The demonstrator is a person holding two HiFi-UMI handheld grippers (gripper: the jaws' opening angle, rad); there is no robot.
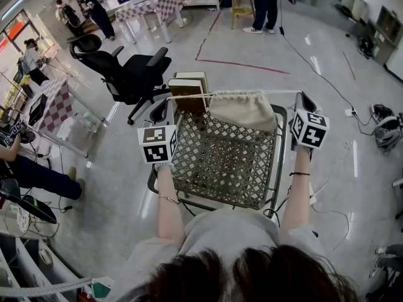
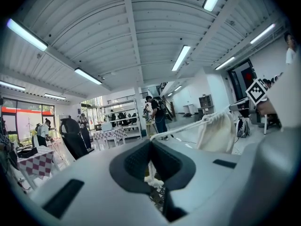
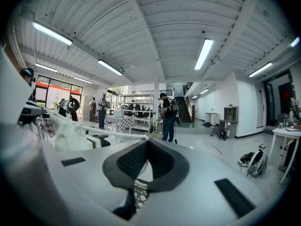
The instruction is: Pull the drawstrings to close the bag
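A cream drawstring bag (image 1: 242, 109) hangs over the far edge of a lattice-top table (image 1: 220, 168), its mouth gathered tight. A white drawstring (image 1: 189, 96) runs taut from the mouth to my left gripper (image 1: 166, 106), which is shut on it. Another drawstring (image 1: 286, 92) runs to my right gripper (image 1: 303, 98), also shut on it. In the left gripper view the jaws (image 2: 149, 142) pinch the string, whose knotted end (image 2: 152, 179) dangles below, and the bag (image 2: 217, 133) hangs to the right. In the right gripper view the closed jaws (image 3: 148, 141) hold the string (image 3: 117, 134) leading left to the bag (image 3: 68, 134).
Two book-like boxes (image 1: 189, 88) stand at the table's far left corner beside the bag. A black office chair (image 1: 135, 74) stands beyond them. Cables (image 1: 340, 168) trail on the floor to the right. People stand far off by checked tables (image 1: 151, 8).
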